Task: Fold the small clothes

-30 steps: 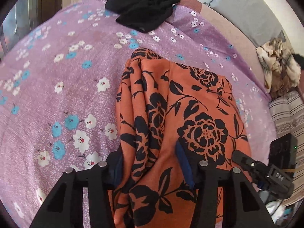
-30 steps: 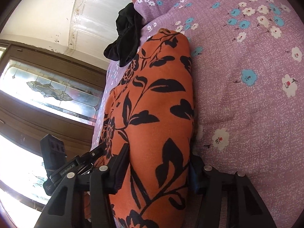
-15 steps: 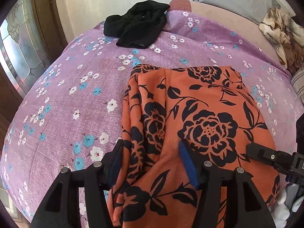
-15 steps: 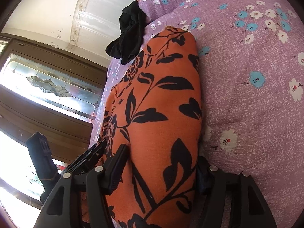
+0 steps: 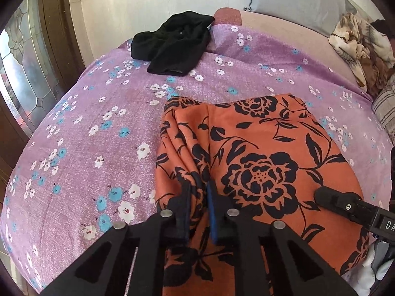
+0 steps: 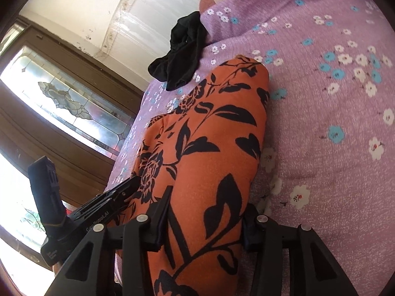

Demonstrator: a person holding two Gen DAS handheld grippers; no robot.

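Note:
An orange garment with black flowers [image 5: 259, 148] lies folded lengthwise on the purple flowered bedsheet [image 5: 86, 135]. My left gripper [image 5: 197, 187] is closing and pinches a bunched fold at the garment's near left edge between its pads. In the right wrist view the same orange garment [image 6: 217, 123] runs away as a long roll. My right gripper [image 6: 207, 202] straddles its near end, jaws closing, with the thick cloth filling the gap and touching both pads. A black garment [image 5: 172, 46] lies crumpled at the far edge of the bed.
A wooden door with patterned glass [image 6: 61, 93] stands beside the bed. A rumpled beige cloth [image 5: 358, 46] and a striped cushion [image 5: 385, 108] sit at the right. A pale wall [image 5: 148, 5] rises behind the bed. The other gripper's body [image 6: 81, 212] shows at the lower left.
The left jaws have drawn together from wide apart onto a narrow fold of orange cloth. The right jaws have narrowed around the roll. Both views have lifted slightly.

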